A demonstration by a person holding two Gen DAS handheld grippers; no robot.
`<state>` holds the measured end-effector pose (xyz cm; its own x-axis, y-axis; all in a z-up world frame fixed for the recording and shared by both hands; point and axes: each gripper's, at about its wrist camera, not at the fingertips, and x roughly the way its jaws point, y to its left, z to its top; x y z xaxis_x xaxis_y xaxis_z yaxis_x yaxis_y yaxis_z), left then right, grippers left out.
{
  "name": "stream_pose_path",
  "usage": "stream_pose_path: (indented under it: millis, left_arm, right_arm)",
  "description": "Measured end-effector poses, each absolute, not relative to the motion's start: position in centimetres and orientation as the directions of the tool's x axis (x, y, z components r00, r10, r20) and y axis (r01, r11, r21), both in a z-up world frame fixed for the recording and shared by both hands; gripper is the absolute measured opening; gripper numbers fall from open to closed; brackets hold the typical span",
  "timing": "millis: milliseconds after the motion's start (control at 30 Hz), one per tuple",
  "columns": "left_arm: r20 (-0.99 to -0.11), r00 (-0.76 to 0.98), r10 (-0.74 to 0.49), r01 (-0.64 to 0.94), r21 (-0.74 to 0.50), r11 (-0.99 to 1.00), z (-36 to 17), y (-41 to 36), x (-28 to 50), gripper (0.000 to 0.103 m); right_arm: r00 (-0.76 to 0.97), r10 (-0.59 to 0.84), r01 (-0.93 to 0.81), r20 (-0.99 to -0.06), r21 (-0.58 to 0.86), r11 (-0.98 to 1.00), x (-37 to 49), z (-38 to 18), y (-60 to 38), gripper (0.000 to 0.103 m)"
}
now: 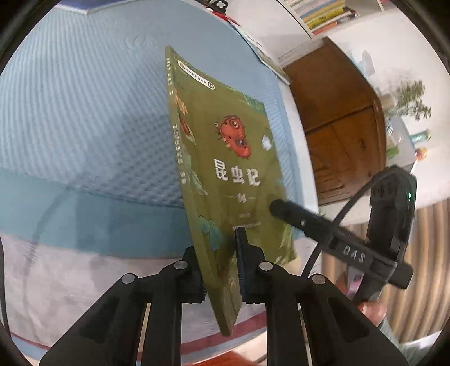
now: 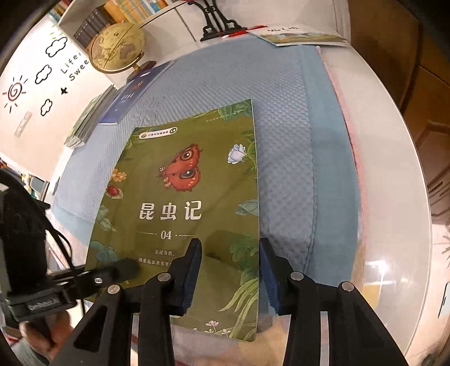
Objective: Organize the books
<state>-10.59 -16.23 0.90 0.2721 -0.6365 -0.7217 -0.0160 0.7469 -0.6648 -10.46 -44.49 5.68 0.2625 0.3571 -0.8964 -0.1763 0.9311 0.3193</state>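
Note:
A green book with a red butterfly on its cover (image 1: 225, 174) is held tilted above the blue textured mat (image 1: 84, 112). My left gripper (image 1: 219, 270) is shut on the book's lower edge. In the right wrist view the same book (image 2: 180, 197) faces the camera. My right gripper (image 2: 230, 270) is open in front of the book's lower right corner, its jaws apart and not clamping it. The right gripper's finger (image 1: 292, 214) touches or nearly touches the cover in the left wrist view.
A blue book (image 2: 132, 93) and a stack of thin books (image 2: 90, 118) lie at the mat's far left by a globe (image 2: 118, 48). Another book (image 2: 301, 35) and a black stand (image 2: 218, 22) sit at the far edge. A wooden cabinet (image 1: 337, 126) stands at the right.

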Motion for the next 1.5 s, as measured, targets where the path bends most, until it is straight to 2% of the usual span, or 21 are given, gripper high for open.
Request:
stream_pose_path:
  millis: [133,200,300,567,633,700,767,900,967,1033,1233,1367,1500]
  left_arm:
    - [-0.574,0.300,-0.762,-0.064,-0.809,0.584,2.3,-15.1,-10.9,0.011]
    - [-0.522,0.298,-0.799,-0.076,-0.847,0.526,2.5,-15.6,-10.6,0.011]
    - [-0.475,0.288,-0.831,-0.111,-0.879,0.464,2.3,-16.1,-10.6,0.011]
    - [-0.369,0.285,-0.885,-0.214,-0.924,0.316,0.9,-14.0,-13.7,0.011]
    - [-0.344,0.279,-0.897,-0.244,-0.928,0.280,0.4,-13.7,-14.2,0.011]
    - [-0.378,0.280,-0.882,-0.244,-0.917,0.316,0.4,-13.7,-14.5,0.011]
    - [-0.437,0.275,-0.856,-0.223,-0.895,0.386,0.8,-13.3,-15.3,0.009]
    - [-0.649,0.272,-0.710,-0.093,-0.752,0.652,3.3,-13.8,-16.6,0.009]
    - [-0.701,0.282,-0.656,-0.028,-0.689,0.724,4.7,-14.3,-17.4,0.009]
    - [-0.722,0.287,-0.630,0.002,-0.657,0.754,5.0,-14.3,-18.3,0.009]
    - [-0.740,0.330,-0.586,0.075,-0.598,0.798,7.1,-14.5,-20.0,0.009]
    - [-0.728,0.362,-0.582,0.097,-0.592,0.800,8.6,-13.5,-20.1,0.010]
    - [-0.702,0.406,-0.586,0.046,-0.624,0.780,9.0,-11.7,-19.2,0.011]
  right_arm:
    - [0.204,0.413,-0.150,-0.888,0.388,0.909,-11.4,6.5,-45.0,0.042]
    - [0.193,0.486,-0.129,-0.852,0.469,0.874,-12.3,6.9,-45.9,0.057]
    - [0.182,0.573,-0.096,-0.799,0.565,0.819,-13.7,7.0,-47.3,0.059]
    - [0.156,0.823,0.123,-0.546,0.838,0.532,-16.5,1.9,-49.6,0.060]
    - [0.166,0.854,0.151,-0.493,0.869,0.472,-16.7,1.3,-49.4,0.055]
    - [0.175,0.868,0.161,-0.465,0.883,0.440,-16.7,1.1,-49.1,0.040]
    - [0.173,0.835,0.111,-0.522,0.853,0.510,-16.9,1.9,-48.2,0.033]
    - [0.178,0.699,-0.027,-0.692,0.707,0.707,-18.1,4.7,-46.0,0.029]
    - [0.196,0.601,-0.119,-0.774,0.590,0.799,-19.2,6.2,-44.4,0.029]
    - [0.217,0.523,-0.200,-0.824,0.487,0.850,-20.0,7.4,-42.4,0.029]
    - [0.275,0.395,-0.343,-0.876,0.294,0.892,-22.9,9.9,-38.7,0.029]
    - [0.291,0.368,-0.446,-0.883,0.215,0.869,-23.4,11.8,-37.0,0.029]
    - [0.276,0.384,-0.494,-0.881,0.212,0.843,-22.2,13.2,-35.5,0.029]
